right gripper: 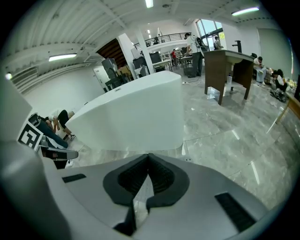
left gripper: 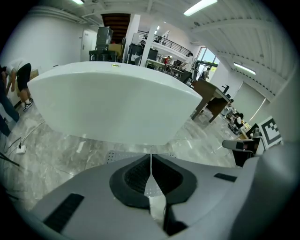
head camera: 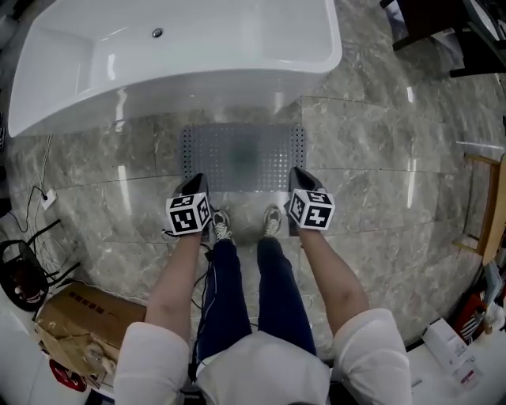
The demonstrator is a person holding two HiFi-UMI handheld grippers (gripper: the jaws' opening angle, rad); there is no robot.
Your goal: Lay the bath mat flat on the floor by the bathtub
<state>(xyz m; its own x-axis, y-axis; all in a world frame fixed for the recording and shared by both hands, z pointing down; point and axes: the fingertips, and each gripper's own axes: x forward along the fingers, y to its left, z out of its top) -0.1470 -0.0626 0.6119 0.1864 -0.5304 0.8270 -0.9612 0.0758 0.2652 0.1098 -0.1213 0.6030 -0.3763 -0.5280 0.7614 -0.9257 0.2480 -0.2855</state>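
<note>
A grey, perforated bath mat lies spread on the marble floor against the side of the white bathtub. My left gripper is at the mat's near left corner and my right gripper at its near right corner. In the left gripper view the jaws are shut, with a pale dotted strip of mat pinched between the pads, and the tub fills the view ahead. The right gripper view shows the same: jaws shut on a strip of mat, facing the tub.
The person's sneakers stand just behind the mat's near edge. A torn cardboard box and black cables lie at the lower left. A wooden frame stands at the right, and a dark table at the top right.
</note>
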